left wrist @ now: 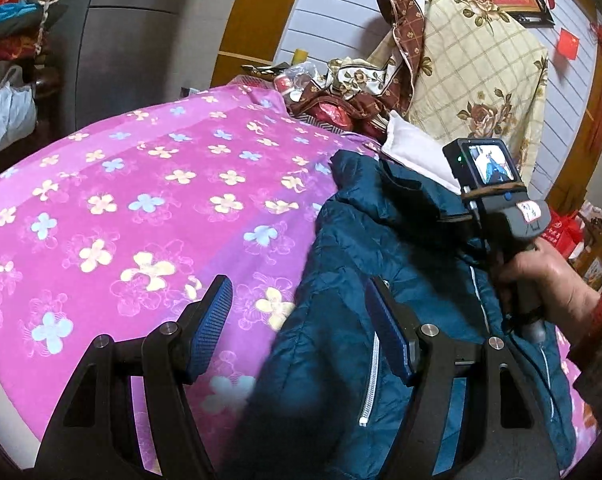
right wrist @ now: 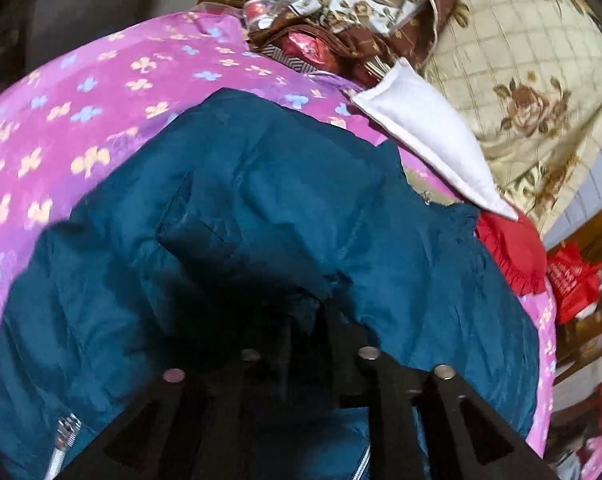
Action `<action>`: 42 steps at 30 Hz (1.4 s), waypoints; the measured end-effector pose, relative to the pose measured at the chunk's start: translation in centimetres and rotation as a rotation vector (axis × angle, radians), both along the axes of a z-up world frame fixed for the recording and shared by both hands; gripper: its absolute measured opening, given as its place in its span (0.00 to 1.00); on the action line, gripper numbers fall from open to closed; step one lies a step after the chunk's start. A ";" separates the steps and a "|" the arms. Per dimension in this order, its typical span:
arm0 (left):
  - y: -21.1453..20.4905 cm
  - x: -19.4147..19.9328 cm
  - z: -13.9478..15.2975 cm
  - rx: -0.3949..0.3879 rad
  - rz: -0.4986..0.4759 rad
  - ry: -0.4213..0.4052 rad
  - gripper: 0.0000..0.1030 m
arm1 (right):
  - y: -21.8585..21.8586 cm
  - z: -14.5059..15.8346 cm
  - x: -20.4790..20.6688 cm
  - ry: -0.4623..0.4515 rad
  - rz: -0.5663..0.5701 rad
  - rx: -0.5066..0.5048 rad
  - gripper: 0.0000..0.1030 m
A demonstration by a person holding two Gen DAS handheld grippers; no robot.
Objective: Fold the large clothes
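Two grippers are mine to answer for, one in each hand. My left gripper (left wrist: 297, 320) stands with its jaws wide and nothing between them: the left blue pad (left wrist: 211, 324) hangs over bare bedspread, the right one over the quilted cloth, neither pressing. I judge I keep it parked at the near edge of the jacket so it is ready to pin or take that side. My right gripper (right wrist: 301, 320) is harder to read; from its own camera the fingertips are lost in a dark fold of cloth, so I cannot tell whether they pinch it or merely sit in it. From the left view I see my right hand (left wrist: 549, 280) around its handle, held over the right half of the garment, probably to carry a flap across. Just ahead of both tools lies the one teal padded jacket (left wrist: 381, 248), spread on the pink flowered bedspread (left wrist: 121, 200), with two white zips showing near my left gripper. Beyond the jacket, to the far right, rests one white cushion (right wrist: 421, 132), and behind it one cream floral quilt (right wrist: 521, 60) stands piled. One red cloth (right wrist: 509, 252) peeks out right of the jacket.
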State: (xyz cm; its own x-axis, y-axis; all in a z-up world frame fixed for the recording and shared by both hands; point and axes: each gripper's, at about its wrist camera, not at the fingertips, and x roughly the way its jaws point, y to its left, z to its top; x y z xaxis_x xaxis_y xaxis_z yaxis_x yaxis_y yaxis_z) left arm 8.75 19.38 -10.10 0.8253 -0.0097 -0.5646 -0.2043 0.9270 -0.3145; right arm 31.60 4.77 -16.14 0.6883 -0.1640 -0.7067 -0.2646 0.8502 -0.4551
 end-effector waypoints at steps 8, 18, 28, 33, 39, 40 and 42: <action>-0.1 0.2 -0.1 -0.018 -0.015 0.010 0.67 | -0.9 5.3 -4.5 -0.148 0.107 0.132 0.74; -0.6 0.6 -0.7 -0.002 -0.025 0.033 0.67 | -1.3 0.6 4.5 0.061 -0.116 0.325 0.38; -2.0 0.6 -0.5 0.049 -0.038 0.035 0.67 | -3.2 3.7 -3.4 0.081 -0.015 0.459 0.39; -2.6 -0.6 -0.7 0.063 -0.001 0.049 0.67 | -11.6 6.0 -14.5 0.001 -0.035 0.501 0.49; -3.3 -3.4 -0.1 0.051 0.056 0.076 0.67 | -21.2 4.3 -26.5 -0.070 -0.201 0.595 0.50; -3.5 -4.1 0.0 0.057 0.070 0.086 0.67 | -22.0 4.1 -27.5 -0.077 -0.217 0.613 0.50; -4.2 -5.1 0.3 0.070 0.085 0.104 0.67 | -24.0 3.3 -29.8 -0.091 -0.263 0.672 0.50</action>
